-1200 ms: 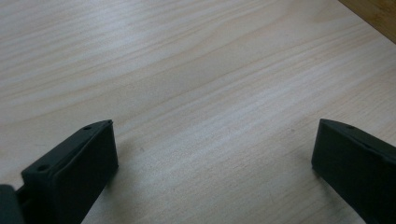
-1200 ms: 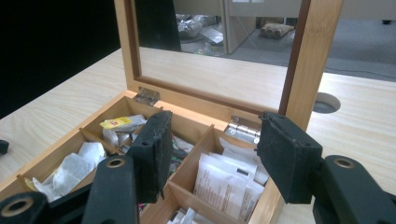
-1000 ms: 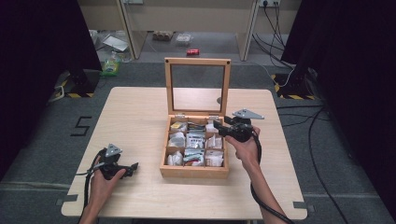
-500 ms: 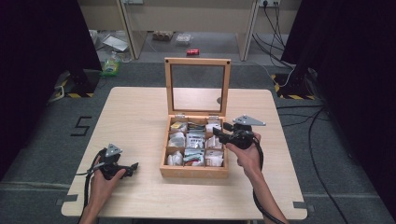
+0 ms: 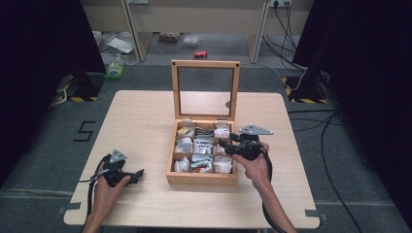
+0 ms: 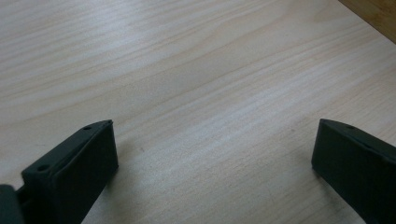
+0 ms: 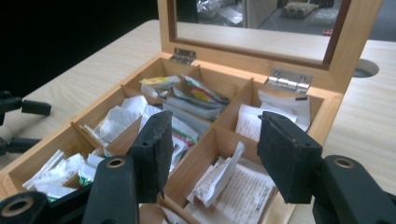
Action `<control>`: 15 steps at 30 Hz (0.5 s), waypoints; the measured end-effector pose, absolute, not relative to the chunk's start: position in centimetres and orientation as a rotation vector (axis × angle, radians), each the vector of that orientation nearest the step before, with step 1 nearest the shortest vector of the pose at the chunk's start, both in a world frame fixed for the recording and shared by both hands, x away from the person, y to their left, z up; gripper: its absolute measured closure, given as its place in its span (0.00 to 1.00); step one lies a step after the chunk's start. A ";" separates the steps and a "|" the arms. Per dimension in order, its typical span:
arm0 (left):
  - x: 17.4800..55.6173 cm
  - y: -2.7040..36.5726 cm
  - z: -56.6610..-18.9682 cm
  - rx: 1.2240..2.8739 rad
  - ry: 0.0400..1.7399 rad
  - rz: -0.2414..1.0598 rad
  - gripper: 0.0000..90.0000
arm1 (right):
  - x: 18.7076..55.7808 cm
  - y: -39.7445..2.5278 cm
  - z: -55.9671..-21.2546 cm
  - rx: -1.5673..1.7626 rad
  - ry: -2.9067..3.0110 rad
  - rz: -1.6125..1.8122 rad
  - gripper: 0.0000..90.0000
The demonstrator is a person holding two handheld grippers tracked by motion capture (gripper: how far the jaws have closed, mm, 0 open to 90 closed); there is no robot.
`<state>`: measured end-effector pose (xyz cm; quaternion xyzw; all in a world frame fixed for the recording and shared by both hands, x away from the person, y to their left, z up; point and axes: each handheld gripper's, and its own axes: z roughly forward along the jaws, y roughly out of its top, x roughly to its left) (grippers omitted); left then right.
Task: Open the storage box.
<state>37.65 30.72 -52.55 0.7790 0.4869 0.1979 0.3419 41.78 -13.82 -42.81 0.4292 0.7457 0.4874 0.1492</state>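
Right gripper [image 5: 224, 144] over the wooden box [image 5: 201, 178], jaws apart.
Left gripper [image 5: 138, 174] low on the table [image 5: 145, 116], jaws wide, forearm reaching in from below.

The tabletop [image 5: 145, 121] lies bare to the left of the wooden box [image 5: 201, 177] and along its near edge, so passage there is free. The upright glass lid [image 5: 205, 90] walls off the box's far side. Packets [image 7: 219, 179] crowd every compartment, and thin dividers [image 7: 201, 140] stand between them, leaving little room inside.
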 end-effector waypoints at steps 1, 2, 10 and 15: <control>37.7 30.7 -52.6 2.025 1.266 0.515 0.00 | 41.7 -13.8 -42.9 1.226 2.151 1.376 0.51; 37.7 30.7 -52.6 2.026 1.266 0.515 0.00 | 41.6 -13.7 -42.9 1.231 2.156 1.369 0.51; 37.7 30.7 -52.6 2.026 1.266 0.515 0.00 | 41.4 -13.7 -43.9 1.232 2.222 1.330 0.51; 37.7 30.7 -52.6 2.026 1.266 0.515 0.00 | 41.3 -14.4 -44.4 1.249 2.225 1.327 0.51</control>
